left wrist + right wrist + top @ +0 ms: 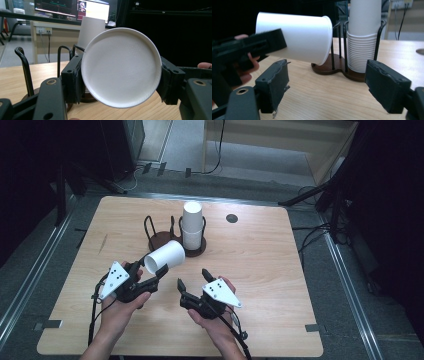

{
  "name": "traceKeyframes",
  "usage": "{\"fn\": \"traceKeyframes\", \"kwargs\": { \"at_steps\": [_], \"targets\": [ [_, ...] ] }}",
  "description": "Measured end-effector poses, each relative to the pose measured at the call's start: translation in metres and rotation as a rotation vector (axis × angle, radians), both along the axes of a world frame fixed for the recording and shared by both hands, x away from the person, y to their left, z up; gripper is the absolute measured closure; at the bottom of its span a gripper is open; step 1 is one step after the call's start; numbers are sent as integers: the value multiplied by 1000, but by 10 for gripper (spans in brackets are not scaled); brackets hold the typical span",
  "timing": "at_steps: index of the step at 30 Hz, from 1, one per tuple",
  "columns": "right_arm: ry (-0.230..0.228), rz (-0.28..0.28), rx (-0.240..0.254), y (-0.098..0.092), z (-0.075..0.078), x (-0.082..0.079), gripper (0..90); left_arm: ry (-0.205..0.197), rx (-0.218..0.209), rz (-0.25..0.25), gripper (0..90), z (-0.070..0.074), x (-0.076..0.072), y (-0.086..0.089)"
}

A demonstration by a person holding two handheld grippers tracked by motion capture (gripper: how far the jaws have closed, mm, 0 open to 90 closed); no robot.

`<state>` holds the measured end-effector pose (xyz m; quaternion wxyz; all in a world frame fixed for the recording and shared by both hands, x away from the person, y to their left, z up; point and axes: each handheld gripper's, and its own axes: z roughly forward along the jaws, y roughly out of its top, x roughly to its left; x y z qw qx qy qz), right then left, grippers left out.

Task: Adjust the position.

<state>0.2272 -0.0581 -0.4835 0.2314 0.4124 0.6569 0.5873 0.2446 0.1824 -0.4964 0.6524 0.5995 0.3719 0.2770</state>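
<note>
Left gripper (152, 279) clamps a white paper cup (165, 256) on its side — right gripper (192, 282), jaws apart, grips nothing above the table (260, 265).

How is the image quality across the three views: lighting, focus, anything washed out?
High view: table evenly lit, surroundings nearly black, slightly soft. Left gripper view: the held cup, clamped by the left tongs, is sharp; the monitors behind are bright and blurred. Right gripper view: cup stack and the right tongs are clear; the upper left is dark.
</note>
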Motion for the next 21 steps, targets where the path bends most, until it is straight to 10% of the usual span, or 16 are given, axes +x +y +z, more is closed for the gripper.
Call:
{"fn": "traceKeyframes", "kwargs": {
  "at_steps": [11,21],
  "targets": [
    [131,-58,143,6,2,4,71,-4,-5,2,341,-2,1,-1],
    [304,-101,373,5,0,15,18,-10,-2,-2,342,-4,1,-2]
  ]
}}
